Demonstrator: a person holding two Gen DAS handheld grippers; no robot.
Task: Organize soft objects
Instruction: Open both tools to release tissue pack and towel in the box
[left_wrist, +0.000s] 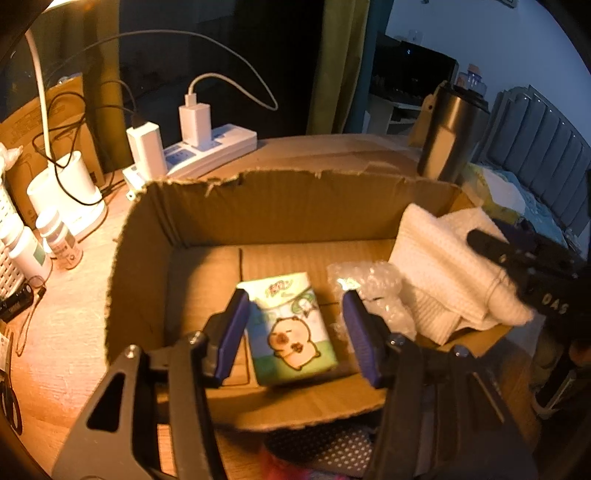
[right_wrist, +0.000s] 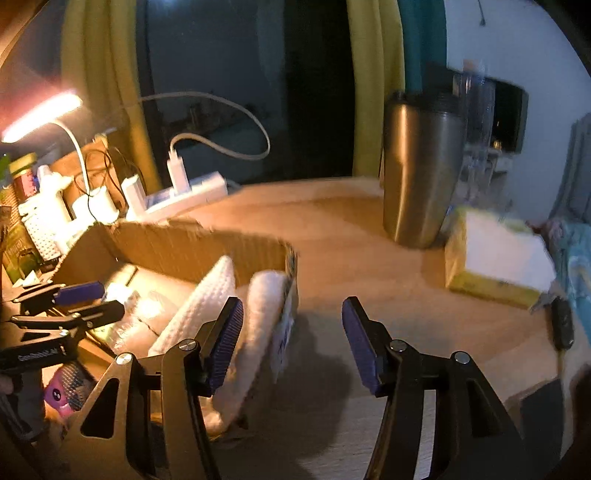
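An open cardboard box (left_wrist: 207, 218) stands on the wooden desk. A tissue pack (left_wrist: 291, 328) with a cartoon animal lies on its floor, between my left gripper's (left_wrist: 293, 328) open jaws, not gripped. Clear bubble wrap (left_wrist: 369, 291) lies to its right, and a white waffle towel (left_wrist: 443, 273) drapes over the box's right wall. My right gripper (right_wrist: 291, 339) is open and empty, just right of the box (right_wrist: 192, 247) beside the towel (right_wrist: 258, 314). The right gripper also shows in the left wrist view (left_wrist: 532, 273) over the towel.
A power strip (left_wrist: 207, 151) with chargers and cables sits behind the box. A steel tumbler (right_wrist: 417, 170) and a yellow tissue box (right_wrist: 495, 262) stand at the right. White bottles (left_wrist: 22, 254) and a lamp base (left_wrist: 70, 199) stand at the left. Patterned cloth (left_wrist: 325, 450) lies below the box.
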